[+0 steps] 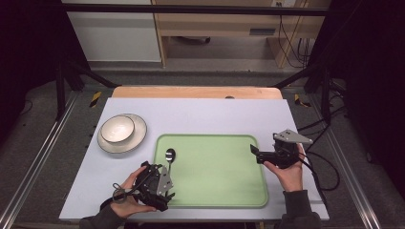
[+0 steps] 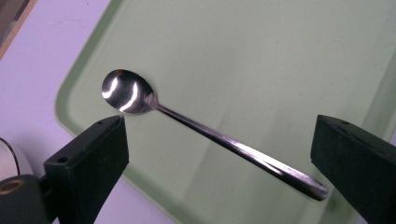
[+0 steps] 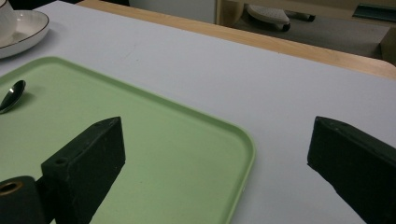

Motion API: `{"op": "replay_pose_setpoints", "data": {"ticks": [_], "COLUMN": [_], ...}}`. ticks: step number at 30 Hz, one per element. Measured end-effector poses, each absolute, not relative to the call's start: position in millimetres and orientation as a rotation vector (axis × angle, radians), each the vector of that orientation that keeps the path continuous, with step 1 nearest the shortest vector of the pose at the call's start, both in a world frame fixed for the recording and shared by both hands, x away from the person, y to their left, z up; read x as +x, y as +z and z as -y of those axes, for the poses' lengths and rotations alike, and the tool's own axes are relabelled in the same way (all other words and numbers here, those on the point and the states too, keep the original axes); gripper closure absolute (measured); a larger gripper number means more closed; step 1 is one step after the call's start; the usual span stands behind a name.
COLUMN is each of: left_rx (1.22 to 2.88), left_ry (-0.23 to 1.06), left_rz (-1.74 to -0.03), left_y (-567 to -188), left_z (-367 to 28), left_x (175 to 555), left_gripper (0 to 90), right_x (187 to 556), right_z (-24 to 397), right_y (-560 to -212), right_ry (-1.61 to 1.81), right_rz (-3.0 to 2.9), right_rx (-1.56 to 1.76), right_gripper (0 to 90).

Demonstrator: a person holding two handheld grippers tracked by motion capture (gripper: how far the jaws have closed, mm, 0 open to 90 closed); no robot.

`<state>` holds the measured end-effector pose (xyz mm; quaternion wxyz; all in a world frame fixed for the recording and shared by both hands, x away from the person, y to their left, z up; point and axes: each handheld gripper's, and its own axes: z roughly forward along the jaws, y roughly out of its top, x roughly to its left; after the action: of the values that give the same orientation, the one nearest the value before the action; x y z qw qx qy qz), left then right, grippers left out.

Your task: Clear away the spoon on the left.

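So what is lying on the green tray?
A metal spoon lies on the tray near its left edge, between the left gripper's open jaws. The gripper covers the handle's end in the high view.

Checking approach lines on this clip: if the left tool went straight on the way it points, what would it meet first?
Most likely the spoon. It lies on the green tray, crossing the gap between the left tool's open jaws, handle end nearest. How far above the spoon the tool sits is unclear.
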<state>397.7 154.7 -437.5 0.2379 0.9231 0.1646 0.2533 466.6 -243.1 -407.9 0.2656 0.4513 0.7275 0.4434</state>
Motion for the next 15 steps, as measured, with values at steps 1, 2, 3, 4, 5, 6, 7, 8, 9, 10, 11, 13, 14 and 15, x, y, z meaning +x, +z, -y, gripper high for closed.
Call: {"op": "replay_pose_setpoints", "data": {"ticks": [1,2,3,4,5,6,7,8,9,10,11,13,14,15], "left_rx": [2.53,2.525,2.518,2.508,2.487,2.479,2.465,2.445,2.43,2.411,2.393,2.351,2.327,2.306], "left_ry": [0.693,0.694,0.693,0.693,0.693,0.696,0.695,0.688,0.681,0.679,0.679,0.678,0.68,0.686], "left_rz": [-0.454,-0.456,-0.461,-0.469,-0.489,-0.497,-0.509,-0.526,-0.544,-0.561,-0.577,-0.614,-0.632,-0.646], "left_y": [-437,-437,-436,-435,-435,-433,-432,-430,-428,-427,-425,-421,-419,-417], "left_z": [-155,-156,-156,-158,-159,-160,-162,-164,-167,-169,-172,-177,-179,-182], "left_x": [398,398,398,399,399,400,401,402,403,404,405,407,407,408], "left_gripper": [4.3,4.3,4.4,4.4,4.5,4.7,4.8,5.0,5.1,5.3,5.3,5.5,5.6,5.7], "right_x": [467,467,466,466,466,466,466,466,466,466,466,466,466,466], "right_z": [243,243,244,244,244,244,244,244,244,244,244,244,244,244], "right_y": [-408,-408,-408,-407,-407,-407,-407,-407,-407,-407,-407,-407,-407,-407], "right_ry": [1.197,1.195,1.194,1.196,1.197,1.201,1.201,1.201,1.2,1.198,1.199,1.199,1.2,1.201], "right_rz": [-1.965,-1.965,-1.967,-1.964,-1.964,-1.963,-1.963,-1.961,-1.961,-1.959,-1.959,-1.957,-1.956,-1.955], "right_rx": [1.219,1.217,1.215,1.221,1.22,1.22,1.219,1.217,1.214,1.213,1.211,1.211,1.211,1.214], "right_gripper": [4.4,4.4,4.5,4.5,4.4,4.4,4.4,4.4,4.4,4.4,4.4,4.4,4.4,4.4]}}
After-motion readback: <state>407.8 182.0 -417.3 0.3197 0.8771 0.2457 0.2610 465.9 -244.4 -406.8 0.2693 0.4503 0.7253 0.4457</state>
